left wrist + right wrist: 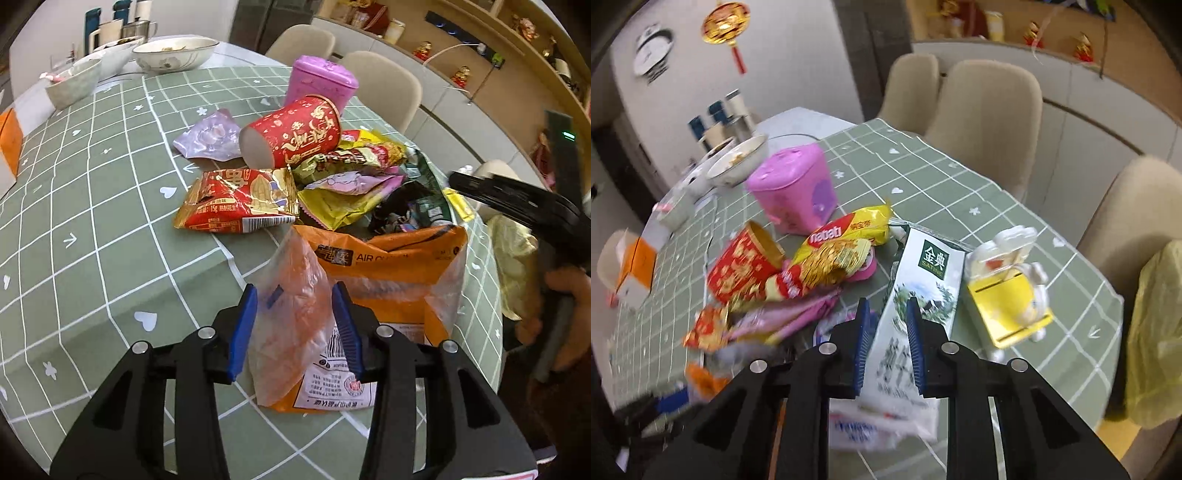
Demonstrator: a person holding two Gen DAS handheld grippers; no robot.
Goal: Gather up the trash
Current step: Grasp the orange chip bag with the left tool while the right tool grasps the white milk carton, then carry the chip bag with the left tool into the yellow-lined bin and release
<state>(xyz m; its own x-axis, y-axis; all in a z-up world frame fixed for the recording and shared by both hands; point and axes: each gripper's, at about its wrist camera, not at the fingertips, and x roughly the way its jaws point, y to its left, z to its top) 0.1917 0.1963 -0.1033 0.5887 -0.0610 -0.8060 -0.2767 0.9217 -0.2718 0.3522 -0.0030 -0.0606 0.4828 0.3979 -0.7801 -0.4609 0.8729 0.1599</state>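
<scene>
L gripper (295, 325) pinches edge of clear plastic bag (291, 325) w/ orange pouch (391, 258) inside, bag mouth facing wrapper pile (332, 184). R gripper (886, 339) clamped on milk carton (923, 284), just right of pile. Red paper cup (291, 133) on its side, empty, atop pile; pink tin (319, 81) behind it, lid on.

Matt checked cloth tablecloth (110, 206), glossy foil wrappers (240, 203), translucent crinkled plastic bag (291, 306), smooth printed milk carton (923, 280)
</scene>
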